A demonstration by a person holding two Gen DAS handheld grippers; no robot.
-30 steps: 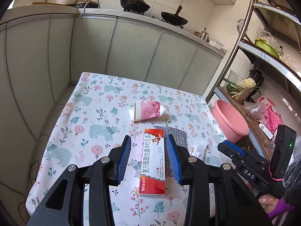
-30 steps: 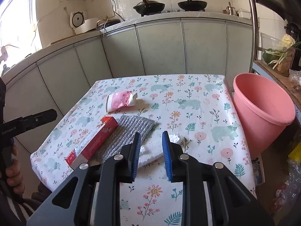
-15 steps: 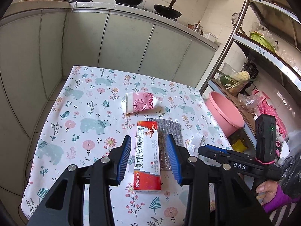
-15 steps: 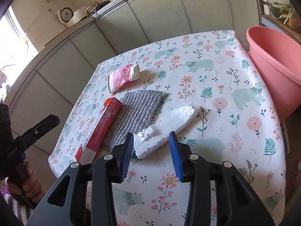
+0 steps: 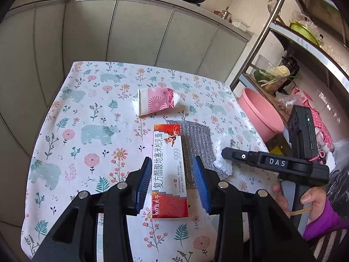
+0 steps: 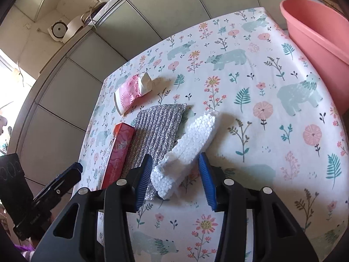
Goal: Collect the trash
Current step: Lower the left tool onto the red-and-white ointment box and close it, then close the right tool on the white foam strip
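A red and white medicine box (image 5: 169,170) lies lengthwise on the flowered tablecloth. My left gripper (image 5: 172,183) is open and straddles the box's near half, with a gap at each blue pad. A white foam chunk (image 6: 189,144) lies beside a silver scouring cloth (image 6: 157,126). My right gripper (image 6: 175,179) is open around the foam's near end; the pads stand close to it without pressing. A pink tissue pack (image 5: 157,102) sits further back on the table. The box (image 6: 118,150) also shows in the right wrist view, left of the cloth.
A pink basin (image 6: 316,39) stands off the table's right edge, below a metal shelf rack (image 5: 305,21) with vegetables. Grey cabinets (image 5: 130,32) and a counter with pans run behind the table (image 5: 87,131). A hand (image 5: 305,200) holds the right gripper's handle.
The right gripper's jaws have spread wider, and it has rolled and come down around the foam. The left gripper has sunk closer over the box, its jaws unchanged.
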